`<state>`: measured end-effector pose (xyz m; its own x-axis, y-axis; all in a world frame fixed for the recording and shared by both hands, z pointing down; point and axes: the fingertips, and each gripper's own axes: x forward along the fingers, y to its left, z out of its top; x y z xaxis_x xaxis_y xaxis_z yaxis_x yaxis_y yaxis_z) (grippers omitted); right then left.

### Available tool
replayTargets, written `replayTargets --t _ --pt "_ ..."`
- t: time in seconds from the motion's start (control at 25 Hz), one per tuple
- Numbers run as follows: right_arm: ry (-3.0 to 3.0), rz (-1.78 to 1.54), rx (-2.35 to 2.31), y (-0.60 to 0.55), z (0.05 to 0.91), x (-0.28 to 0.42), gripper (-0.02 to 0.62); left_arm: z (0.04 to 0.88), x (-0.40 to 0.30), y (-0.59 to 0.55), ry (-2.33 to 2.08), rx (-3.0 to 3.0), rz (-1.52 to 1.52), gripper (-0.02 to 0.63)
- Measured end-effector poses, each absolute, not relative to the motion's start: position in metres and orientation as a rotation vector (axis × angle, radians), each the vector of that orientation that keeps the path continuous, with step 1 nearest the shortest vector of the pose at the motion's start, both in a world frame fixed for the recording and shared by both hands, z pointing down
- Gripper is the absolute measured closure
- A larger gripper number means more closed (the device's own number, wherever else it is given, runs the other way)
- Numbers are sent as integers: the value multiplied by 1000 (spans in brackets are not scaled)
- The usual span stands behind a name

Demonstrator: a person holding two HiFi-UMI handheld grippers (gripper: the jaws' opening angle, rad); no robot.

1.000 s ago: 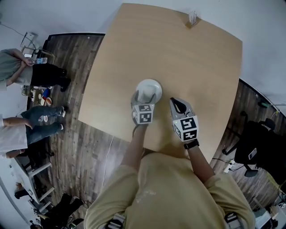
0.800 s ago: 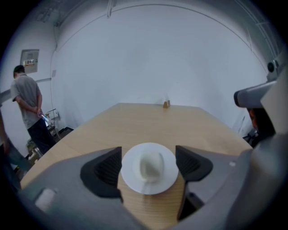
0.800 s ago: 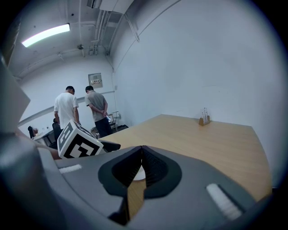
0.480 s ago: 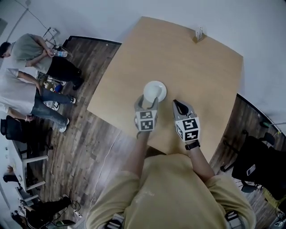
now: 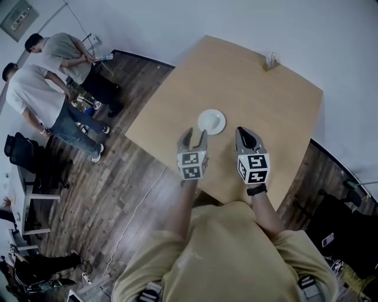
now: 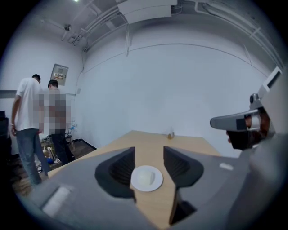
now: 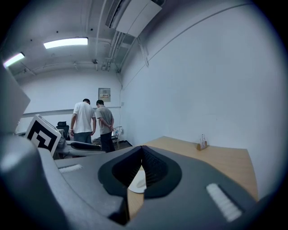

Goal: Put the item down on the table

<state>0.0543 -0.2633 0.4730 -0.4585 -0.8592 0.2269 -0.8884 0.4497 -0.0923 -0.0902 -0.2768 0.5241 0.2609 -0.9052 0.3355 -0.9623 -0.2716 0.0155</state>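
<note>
Room: plain white walls point(image 5: 248, 17), dark plank floor point(image 5: 118, 194).
Counter point(image 5: 260, 100): light wood, rounded corners, far edge close to the wall. Its top is bare apart from two items.
Two people point(image 5: 34, 94) stand on the floor off the counter's left side, well apart from it. A black chair point(image 5: 23, 156) is near them.
White plate point(image 5: 211, 121): flat on the counter, toward the near edge, touching neither gripper.
Left gripper point(image 5: 195, 134): just short of the plate. Its jaws are about half apart and have just been closing, with nothing between them.
Right gripper point(image 5: 243, 133): beside the left gripper, jaws together and empty.
Small holder point(image 5: 271, 61): upright at the counter's far corner; contents too small to tell.
</note>
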Motion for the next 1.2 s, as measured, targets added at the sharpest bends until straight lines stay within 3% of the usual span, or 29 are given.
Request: replayTargets --t 0.32,0.68,1.2 --pt "-2604 231 1531 -237 451 48 589 478 -90 -242 -1788 2358 223 453" --pt "-2633 173 1525 -212 432 43 589 442 -96 -211 -1812 2388 75 602" --pt "-2663 88 1529 -181 421 38 589 399 -79 -176 -1723 2514 -130 603"
